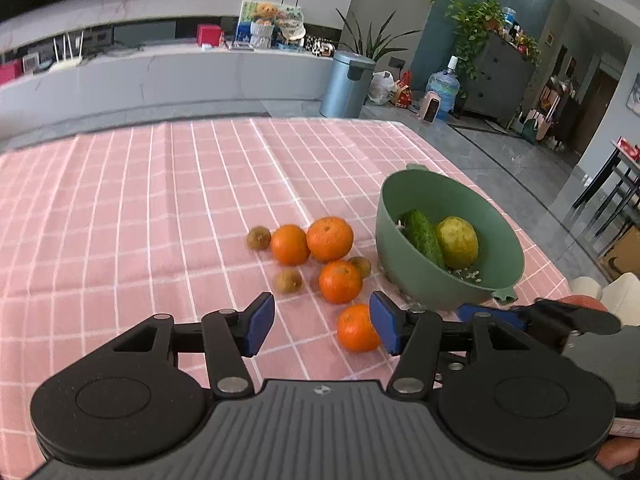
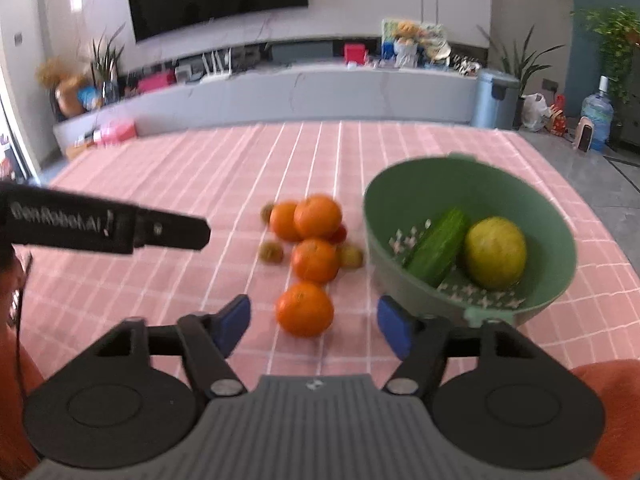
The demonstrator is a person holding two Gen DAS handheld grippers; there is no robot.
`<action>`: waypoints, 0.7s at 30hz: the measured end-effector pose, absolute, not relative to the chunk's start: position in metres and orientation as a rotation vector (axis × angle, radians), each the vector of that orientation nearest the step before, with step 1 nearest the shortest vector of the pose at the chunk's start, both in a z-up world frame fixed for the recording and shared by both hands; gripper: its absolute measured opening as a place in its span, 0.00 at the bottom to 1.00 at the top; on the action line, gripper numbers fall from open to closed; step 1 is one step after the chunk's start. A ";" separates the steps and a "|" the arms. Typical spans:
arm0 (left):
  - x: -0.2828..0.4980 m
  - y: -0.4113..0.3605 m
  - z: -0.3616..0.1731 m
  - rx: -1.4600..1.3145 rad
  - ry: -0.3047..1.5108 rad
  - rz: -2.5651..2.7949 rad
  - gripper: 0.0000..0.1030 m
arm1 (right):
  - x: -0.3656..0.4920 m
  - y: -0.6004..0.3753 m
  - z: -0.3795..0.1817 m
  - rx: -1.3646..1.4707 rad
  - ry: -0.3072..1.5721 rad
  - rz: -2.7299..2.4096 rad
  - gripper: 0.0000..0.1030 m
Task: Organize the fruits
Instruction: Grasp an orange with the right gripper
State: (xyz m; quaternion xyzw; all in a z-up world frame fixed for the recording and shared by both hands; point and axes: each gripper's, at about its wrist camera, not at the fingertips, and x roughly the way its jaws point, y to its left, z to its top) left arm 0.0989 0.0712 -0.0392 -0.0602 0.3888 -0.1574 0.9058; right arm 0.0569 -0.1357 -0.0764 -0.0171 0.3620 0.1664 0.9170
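Observation:
Several oranges lie on the pink checked tablecloth (image 1: 120,208), with small brown fruits (image 1: 258,237) among them. The nearest orange (image 1: 357,328) (image 2: 305,309) sits just ahead of both grippers. A green bowl (image 1: 404,264) (image 2: 400,184) to the right holds a cucumber (image 1: 422,236) (image 2: 438,246) and a yellow-green citrus fruit (image 1: 457,241) (image 2: 495,253). My left gripper (image 1: 322,322) is open and empty; the nearest orange touches its right pad. My right gripper (image 2: 314,326) is open and empty, with the nearest orange just in front of its jaws.
The right gripper's fingers (image 1: 492,315) show at the right of the left wrist view, by the bowl's handle. The left gripper's finger (image 2: 160,232) shows at the left of the right wrist view. The table edge runs behind, with a bin (image 1: 346,84) and cabinet beyond.

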 end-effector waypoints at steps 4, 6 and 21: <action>0.102 0.075 -0.056 -0.143 0.837 -0.331 0.57 | 0.065 -0.129 -0.088 -0.064 0.778 0.330 0.49; 0.105 0.076 -0.063 -0.157 0.848 -0.336 0.54 | 0.070 -0.128 -0.093 -0.068 0.785 0.325 0.47; 0.113 0.075 -0.085 -0.184 0.873 -0.364 0.51 | 0.106 -0.108 -0.119 -0.051 0.868 0.344 0.48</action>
